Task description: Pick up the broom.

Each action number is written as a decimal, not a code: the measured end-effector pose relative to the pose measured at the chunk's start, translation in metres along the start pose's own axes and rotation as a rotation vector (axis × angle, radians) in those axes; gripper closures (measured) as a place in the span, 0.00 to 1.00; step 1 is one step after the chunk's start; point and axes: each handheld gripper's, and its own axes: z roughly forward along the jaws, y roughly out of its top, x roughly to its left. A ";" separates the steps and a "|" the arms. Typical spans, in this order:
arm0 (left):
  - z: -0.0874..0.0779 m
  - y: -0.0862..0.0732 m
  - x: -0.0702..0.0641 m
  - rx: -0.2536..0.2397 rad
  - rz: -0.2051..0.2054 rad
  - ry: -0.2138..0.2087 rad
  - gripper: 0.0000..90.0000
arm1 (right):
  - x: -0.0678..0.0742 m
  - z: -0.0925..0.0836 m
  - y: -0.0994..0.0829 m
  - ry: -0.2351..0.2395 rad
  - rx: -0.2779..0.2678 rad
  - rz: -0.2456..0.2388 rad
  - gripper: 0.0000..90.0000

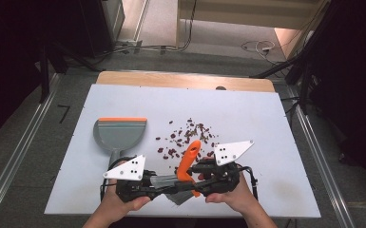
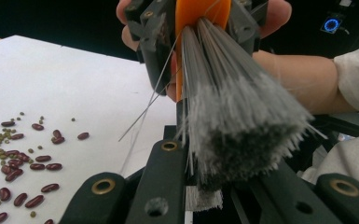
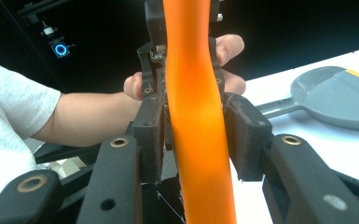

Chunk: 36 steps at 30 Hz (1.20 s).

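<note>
A hand brush with an orange handle [image 1: 188, 159] and grey bristles [image 2: 242, 116] is held between both grippers near the table's front edge. My left gripper [image 1: 159, 184] is shut on the bristle end [image 1: 173, 183]; in the left gripper view [image 2: 214, 170] the bristles fan out between its jaws. From the right, my right gripper [image 1: 196, 178] has its pads [image 3: 151, 135] against both sides of the orange handle [image 3: 198, 140]. A grey dustpan [image 1: 120, 133] with an orange lip lies at the left. Several red and green beans [image 1: 187, 135] lie scattered at the table's middle.
The white board [image 1: 275, 123] covers the table, with a wooden edge at the back. The dustpan [image 3: 335, 98] lies flat with its handle toward the front edge. Beans [image 2: 23, 158] lie close beside my left gripper. Floor rails and cables run around the table.
</note>
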 end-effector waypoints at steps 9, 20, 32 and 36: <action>0.000 0.000 0.001 -0.007 -0.009 -0.033 0.96 | 0.001 0.000 -0.001 0.018 -0.011 -0.002 0.76; -0.003 -0.002 0.003 -0.071 -0.034 -0.043 0.77 | 0.008 -0.002 0.001 -0.018 -0.046 -0.025 0.77; -0.021 -0.009 0.009 -0.087 -0.085 0.120 0.21 | -0.004 -0.020 0.002 -0.181 -0.062 0.061 0.77; -0.028 -0.010 0.011 -0.092 -0.094 0.177 0.05 | -0.007 -0.026 0.001 -0.249 -0.059 0.088 0.77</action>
